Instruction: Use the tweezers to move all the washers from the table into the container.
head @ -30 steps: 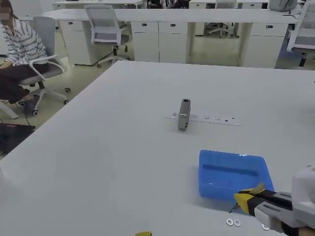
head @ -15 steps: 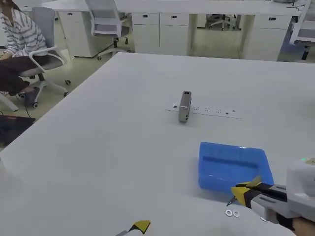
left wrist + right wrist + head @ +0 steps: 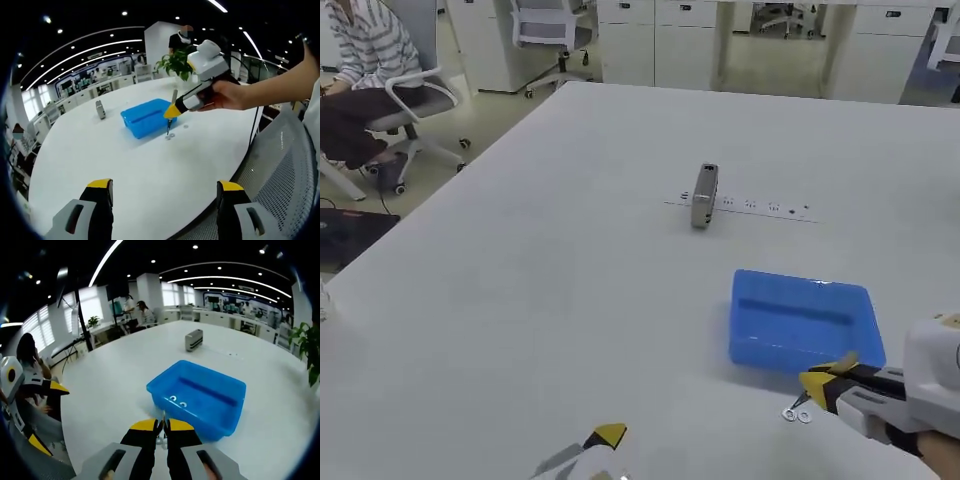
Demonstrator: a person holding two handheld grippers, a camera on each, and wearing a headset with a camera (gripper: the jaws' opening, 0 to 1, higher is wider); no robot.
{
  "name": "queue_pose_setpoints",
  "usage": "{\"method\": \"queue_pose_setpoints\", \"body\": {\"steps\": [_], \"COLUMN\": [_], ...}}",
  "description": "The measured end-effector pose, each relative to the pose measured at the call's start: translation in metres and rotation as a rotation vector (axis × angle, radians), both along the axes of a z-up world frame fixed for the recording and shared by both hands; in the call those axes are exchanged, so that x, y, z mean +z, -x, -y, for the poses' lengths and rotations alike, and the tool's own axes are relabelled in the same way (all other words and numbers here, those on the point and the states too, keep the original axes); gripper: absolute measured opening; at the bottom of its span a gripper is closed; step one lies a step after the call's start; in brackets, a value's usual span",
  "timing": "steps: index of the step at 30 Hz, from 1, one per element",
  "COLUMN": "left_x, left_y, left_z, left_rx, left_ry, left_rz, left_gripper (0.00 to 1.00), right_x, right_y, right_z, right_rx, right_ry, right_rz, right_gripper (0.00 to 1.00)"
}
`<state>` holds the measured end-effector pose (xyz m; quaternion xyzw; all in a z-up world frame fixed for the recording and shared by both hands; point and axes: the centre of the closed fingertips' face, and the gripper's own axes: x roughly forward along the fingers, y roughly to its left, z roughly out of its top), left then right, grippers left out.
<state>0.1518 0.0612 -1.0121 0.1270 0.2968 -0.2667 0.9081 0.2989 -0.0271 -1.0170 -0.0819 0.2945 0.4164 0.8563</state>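
Mostly the headset has tipped down, so the whole scene slid up the picture and more of the left tongs [image 3: 605,437] pokes in at the bottom edge. Allowing for that, the right tongs [image 3: 823,384] look a touch lower over the loose washers [image 3: 789,414] than a second ago.

Progress, as far as I can judge: partly done. In the right gripper view two washers already lie on the floor of the blue container [image 3: 790,352], near its front wall. Two more sit side by side on the desk [image 3: 570,300], just in front of the container, so at least those are left. There may be another behind the tongs, can't tell.

Right tongs are clenched on the tweezers [image 3: 798,404], whose tip points down right at that pair. Too small to see if it's touching one. Left tongs are spread wide with nothing in them, well off to the side.

The washers are tiny flat silver rings, lying flat on white, so I reckon they'll be fiddly to pinch.
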Motion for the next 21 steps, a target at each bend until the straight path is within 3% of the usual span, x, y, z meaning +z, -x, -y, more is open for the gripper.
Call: {"method": "queue_pose_setpoints", "body": {"steps": [7, 21], "left_x": [-0.0014, -0.0027], "left_y": [0.0005, 0.0005], "left_z": [0.0001, -0.0011], "left_rx": [-0.003, -0.003], "left_ry": [-0.009, -0.023], "left_rz": [-0.004, -0.003], "left_gripper": [0.87, 0.87], "right_x": [-0.0092, -0.0065], "right_y": [-0.0018, -0.0001], "right_z": [-0.0012, -0.0012], "right_rx": [0.023, 0.036], "right_ry": [0.045, 0.056], "right_rz": [0.004, -0.011], "right_gripper": [0.03, 0.03]}}
